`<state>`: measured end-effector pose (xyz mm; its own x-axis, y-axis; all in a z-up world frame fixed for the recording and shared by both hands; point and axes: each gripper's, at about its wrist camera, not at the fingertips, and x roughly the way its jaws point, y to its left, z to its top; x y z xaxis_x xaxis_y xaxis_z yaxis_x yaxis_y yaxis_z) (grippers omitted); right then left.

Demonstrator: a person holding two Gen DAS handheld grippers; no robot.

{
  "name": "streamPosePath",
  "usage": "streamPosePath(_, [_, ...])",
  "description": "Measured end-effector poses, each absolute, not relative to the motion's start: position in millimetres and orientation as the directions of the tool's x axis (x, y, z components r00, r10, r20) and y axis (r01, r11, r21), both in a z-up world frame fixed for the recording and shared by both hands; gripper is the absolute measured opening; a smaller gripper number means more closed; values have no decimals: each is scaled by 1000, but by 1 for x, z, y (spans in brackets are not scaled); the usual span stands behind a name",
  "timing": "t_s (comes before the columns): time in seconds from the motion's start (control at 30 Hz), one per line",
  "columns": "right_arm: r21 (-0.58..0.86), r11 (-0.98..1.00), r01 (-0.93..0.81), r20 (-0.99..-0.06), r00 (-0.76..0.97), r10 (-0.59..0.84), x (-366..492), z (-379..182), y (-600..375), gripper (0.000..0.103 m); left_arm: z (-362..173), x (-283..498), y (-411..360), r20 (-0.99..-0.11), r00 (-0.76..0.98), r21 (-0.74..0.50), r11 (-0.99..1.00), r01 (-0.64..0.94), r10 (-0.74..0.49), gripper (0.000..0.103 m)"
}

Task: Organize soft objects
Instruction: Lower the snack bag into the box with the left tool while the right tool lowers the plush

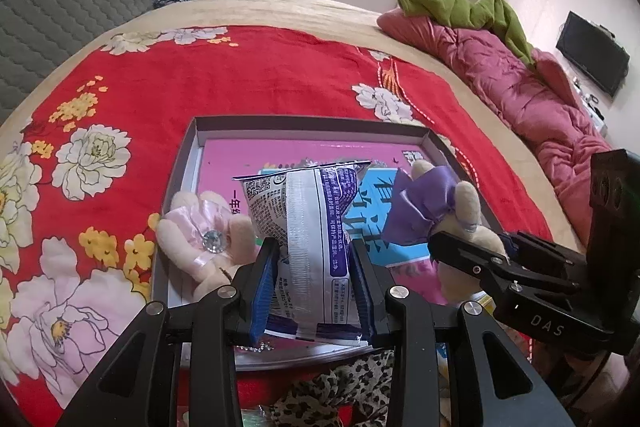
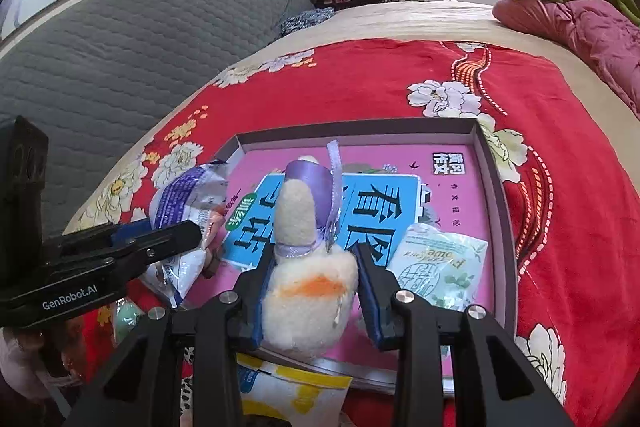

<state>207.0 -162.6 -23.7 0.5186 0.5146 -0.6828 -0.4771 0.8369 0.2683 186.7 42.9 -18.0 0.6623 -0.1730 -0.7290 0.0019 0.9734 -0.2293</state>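
Note:
My left gripper [image 1: 314, 251] is shut on a white and purple soft packet [image 1: 308, 223], held above a shallow grey box [image 1: 308, 125] with a pink and blue book [image 1: 288, 155] in it. A cream plush in pink ribbon [image 1: 204, 239] lies at the box's left side. My right gripper [image 2: 316, 255] is shut on a cream plush rabbit with a purple bow [image 2: 308, 279], also over the box [image 2: 492, 163]. In the left wrist view the rabbit [image 1: 452, 211] and right gripper [image 1: 472, 247] show at right. A pale green packet [image 2: 436, 267] lies in the box.
The box sits on a red flowered blanket [image 1: 240, 75] on a bed. A pink quilt [image 1: 520, 83] with a green cloth [image 1: 468, 7] lies along the right edge. A grey quilted headboard [image 2: 120, 43] stands left. Leopard fabric [image 1: 340, 395] and a yellow packet [image 2: 292, 391] lie near me.

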Motion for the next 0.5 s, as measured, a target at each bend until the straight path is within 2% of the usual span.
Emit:
streamPosePath(0.13, [211, 853, -478, -715, 520, 468, 207, -28, -157, 37, -22, 188, 40, -737, 654, -220, 975, 9, -172, 36])
streamPosePath(0.5, [177, 870, -460, -741, 520, 426, 210, -31, -156, 38, -27, 192, 38, -748, 642, -209, 978, 13, -169, 36])
